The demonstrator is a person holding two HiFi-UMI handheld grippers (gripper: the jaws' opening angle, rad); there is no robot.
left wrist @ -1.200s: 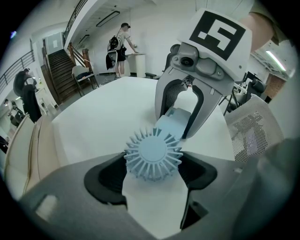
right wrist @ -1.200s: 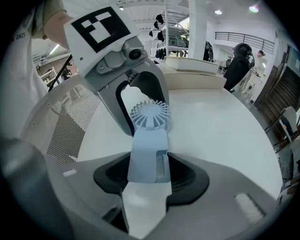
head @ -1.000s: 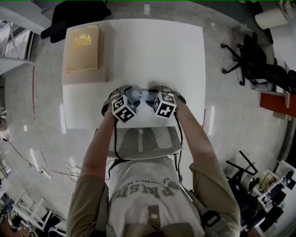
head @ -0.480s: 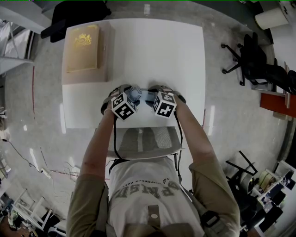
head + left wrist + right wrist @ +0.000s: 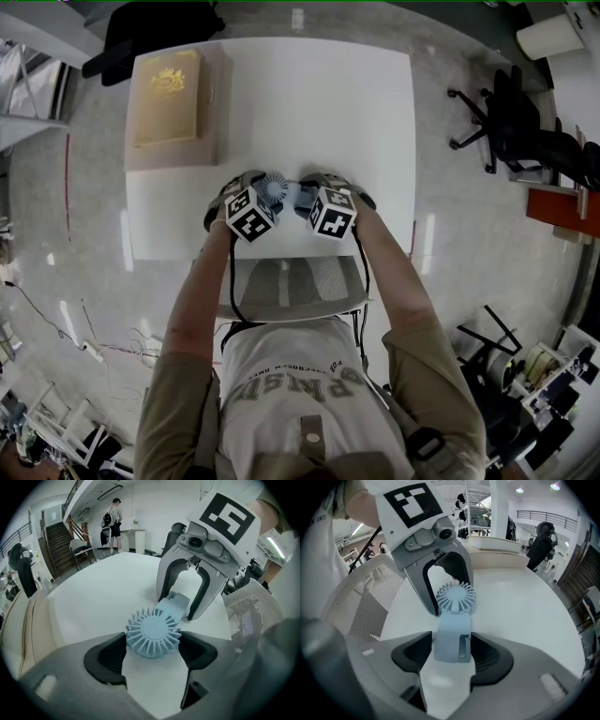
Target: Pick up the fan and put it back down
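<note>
A small light-blue fan [image 5: 274, 187] lies flat on the white table [image 5: 319, 103], near its front edge. The left gripper [image 5: 153, 651] points steeply down, and its pads press on both sides of the fan's round slatted head [image 5: 153, 631]. The right gripper [image 5: 452, 656] faces it from the other side, with the fan's flat handle [image 5: 452, 634] between its jaws. Those jaws are opening, and a thin gap shows beside the handle. Each gripper shows in the other's view: the right gripper [image 5: 180, 609] and the left gripper [image 5: 450, 602].
A tan box [image 5: 169, 98] sits on the table's far left corner. A mesh chair [image 5: 295, 286] stands between the person and the table's front edge. Black office chairs [image 5: 516, 122] stand on the floor at the right. A person [image 5: 115, 520] stands far off.
Both hands have stayed where they were. A little more of the blue handle shows beside the right gripper.
</note>
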